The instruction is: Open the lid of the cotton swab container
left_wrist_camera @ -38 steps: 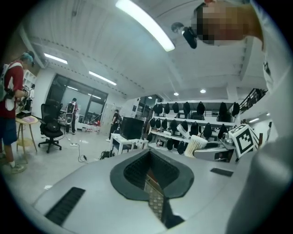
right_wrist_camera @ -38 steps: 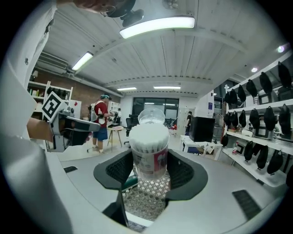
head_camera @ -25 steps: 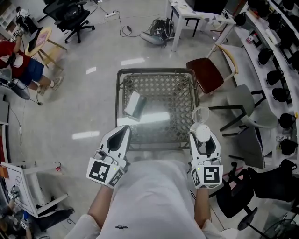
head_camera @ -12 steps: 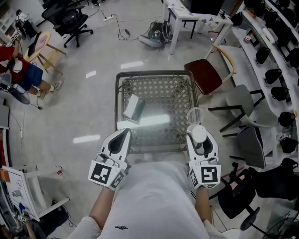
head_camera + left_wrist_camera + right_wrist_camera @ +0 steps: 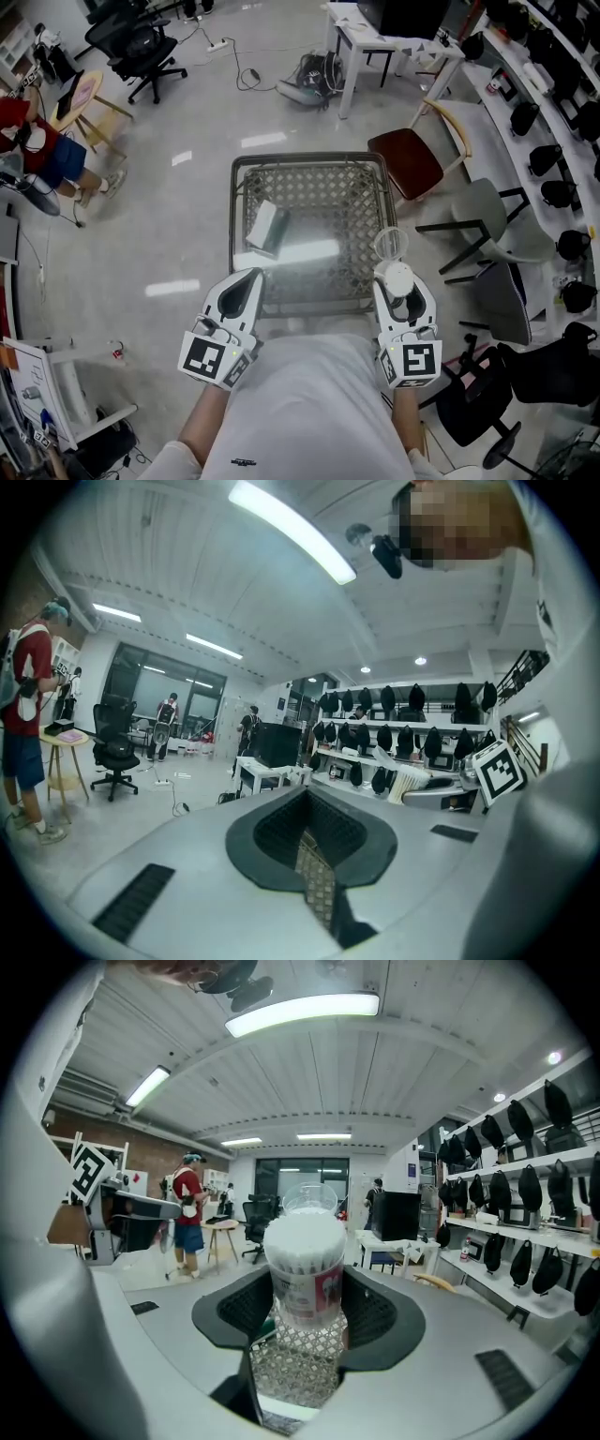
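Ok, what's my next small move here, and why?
Probably lower the right gripper and stand the cotton swab container on the table: its clear lid already hangs open behind the exposed swabs, and the shut left gripper holds nothing.

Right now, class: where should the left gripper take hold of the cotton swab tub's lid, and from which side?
Probably the lid's free upper rim, coming from the left: it stands flipped open behind the tub, whose round body the right gripper clasps.
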Motion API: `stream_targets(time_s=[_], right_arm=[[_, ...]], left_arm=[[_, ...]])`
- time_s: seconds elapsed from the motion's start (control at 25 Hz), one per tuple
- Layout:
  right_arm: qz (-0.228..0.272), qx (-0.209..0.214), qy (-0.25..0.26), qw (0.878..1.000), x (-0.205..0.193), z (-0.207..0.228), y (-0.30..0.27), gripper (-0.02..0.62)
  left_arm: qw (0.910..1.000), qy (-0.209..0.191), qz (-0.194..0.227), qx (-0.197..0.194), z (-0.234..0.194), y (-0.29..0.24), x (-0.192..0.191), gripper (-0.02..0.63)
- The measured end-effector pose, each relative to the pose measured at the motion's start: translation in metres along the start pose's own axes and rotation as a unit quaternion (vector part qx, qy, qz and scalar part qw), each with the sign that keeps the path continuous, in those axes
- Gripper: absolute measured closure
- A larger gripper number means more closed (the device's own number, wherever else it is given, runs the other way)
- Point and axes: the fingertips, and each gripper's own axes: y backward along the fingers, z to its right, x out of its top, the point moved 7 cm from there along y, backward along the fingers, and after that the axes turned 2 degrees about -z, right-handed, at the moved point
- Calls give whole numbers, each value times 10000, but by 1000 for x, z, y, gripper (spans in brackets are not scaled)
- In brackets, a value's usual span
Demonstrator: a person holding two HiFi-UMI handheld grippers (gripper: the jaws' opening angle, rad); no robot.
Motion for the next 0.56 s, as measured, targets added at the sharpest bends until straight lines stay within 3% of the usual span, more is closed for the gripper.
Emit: stream_targets(time_s=[0.56], right_arm=[[20,0,36,10000,-1,-1,4,373]], left_arm=[[10000,25,56,-20,4,3,0,604]])
